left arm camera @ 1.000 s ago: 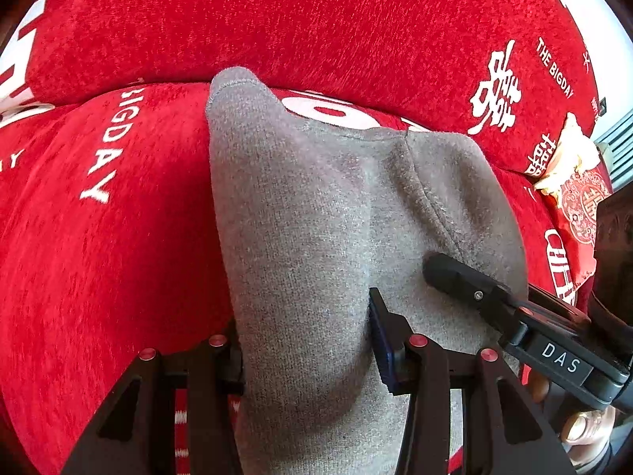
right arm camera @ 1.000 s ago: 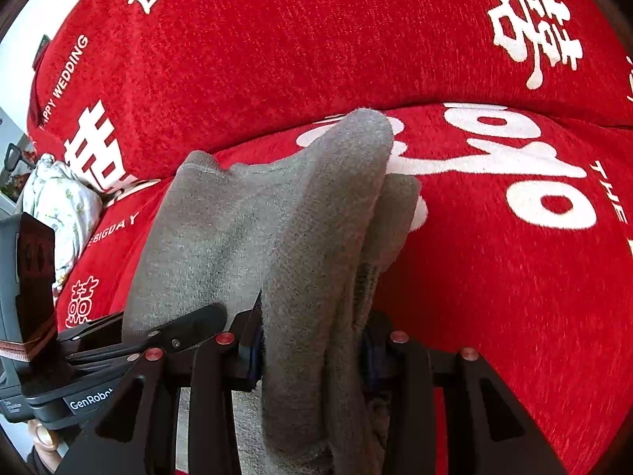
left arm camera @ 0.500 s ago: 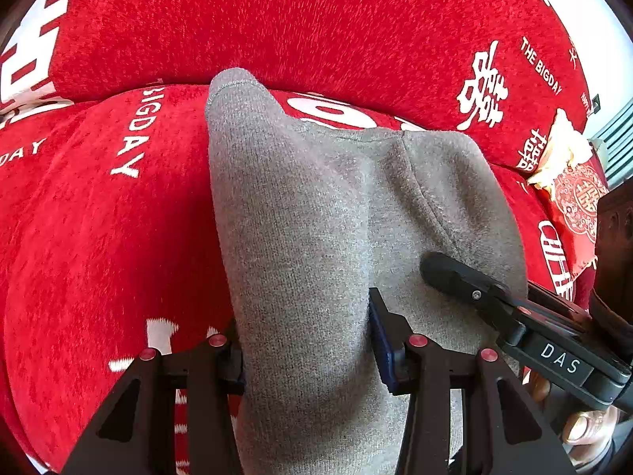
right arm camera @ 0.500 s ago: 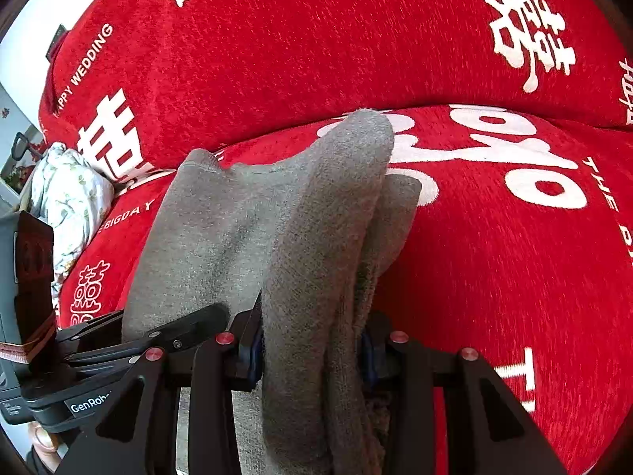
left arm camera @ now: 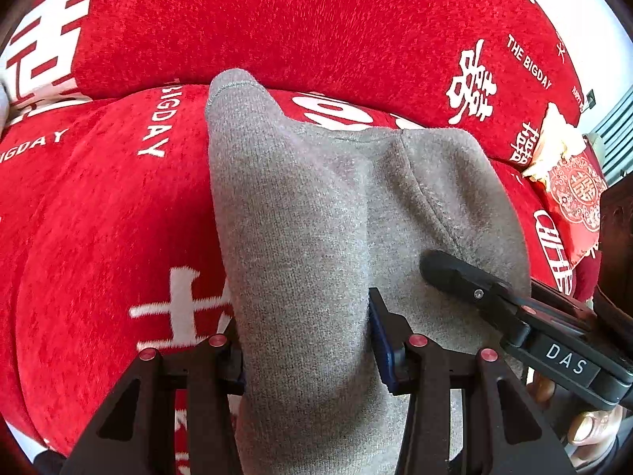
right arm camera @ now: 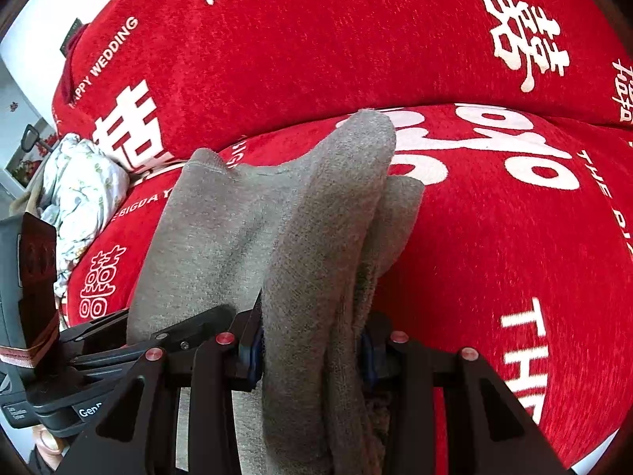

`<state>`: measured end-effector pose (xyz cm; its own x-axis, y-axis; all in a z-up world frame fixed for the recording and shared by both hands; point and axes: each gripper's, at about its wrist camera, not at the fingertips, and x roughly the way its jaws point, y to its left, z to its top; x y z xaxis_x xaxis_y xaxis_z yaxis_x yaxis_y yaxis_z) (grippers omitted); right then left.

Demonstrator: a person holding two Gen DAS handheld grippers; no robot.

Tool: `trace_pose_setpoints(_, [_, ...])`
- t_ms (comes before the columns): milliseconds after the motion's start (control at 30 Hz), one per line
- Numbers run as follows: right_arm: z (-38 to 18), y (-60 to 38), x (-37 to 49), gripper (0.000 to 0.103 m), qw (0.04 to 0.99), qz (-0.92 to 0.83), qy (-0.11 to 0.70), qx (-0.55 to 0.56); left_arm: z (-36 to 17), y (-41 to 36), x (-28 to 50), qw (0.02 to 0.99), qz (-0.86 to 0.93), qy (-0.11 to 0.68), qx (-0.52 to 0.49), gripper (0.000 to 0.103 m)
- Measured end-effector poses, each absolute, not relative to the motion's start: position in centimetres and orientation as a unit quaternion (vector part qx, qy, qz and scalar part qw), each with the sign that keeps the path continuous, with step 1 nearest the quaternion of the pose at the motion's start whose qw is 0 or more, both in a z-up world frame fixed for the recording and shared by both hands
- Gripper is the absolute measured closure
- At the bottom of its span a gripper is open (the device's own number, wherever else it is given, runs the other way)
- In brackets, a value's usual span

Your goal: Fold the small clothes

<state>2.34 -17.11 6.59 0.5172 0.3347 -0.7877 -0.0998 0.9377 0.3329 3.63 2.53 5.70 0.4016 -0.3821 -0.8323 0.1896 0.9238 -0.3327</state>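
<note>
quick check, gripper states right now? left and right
Left gripper: closed on the grey garment.
Right gripper: closed on a bunched edge of the same grey garment.

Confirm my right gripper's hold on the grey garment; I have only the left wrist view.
Observer: The right gripper is shut on the grey garment, several bunched layers pinched between its fingers.
Operator: Report what lies beyond it on that side.
Observer: The red cover with large white lettering; nothing rests on it there.
Operator: Name anything at the far left end.
Observer: A pale floral-print cloth lies bunched at the end of the red cover, apart from the garment.
</note>
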Motion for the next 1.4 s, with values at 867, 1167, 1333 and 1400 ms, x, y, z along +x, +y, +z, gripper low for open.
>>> trace_pose_setpoints(867, [4.0,-17.1,-1.7,0.063,0.86,0.146,0.468,0.142,3.3,3.5,-0.9,0.837,-0.164,0.514,-0.092,0.055])
trace_pose_setpoints(1167, [1.5,-20.1,-1.9,0.038,0.848,0.137,0.478,0.184,2.0,4.5,-1.5,0.854,-0.122,0.501,-0.069,0.012])
trace_pose_setpoints(1333, [4.3,-20.4,-3.9,0.029,0.886,0.098,0.436,0.124,3.7,4.3,-3.1,0.879,-0.094,0.467,-0.016,0.012])
trace_pose_setpoints(1400, [6.1,-19.2,-5.0,0.029,0.902,0.118,0.405,0.088,4.4,3.4,-3.6,0.891,-0.077,0.446,0.027,0.012])
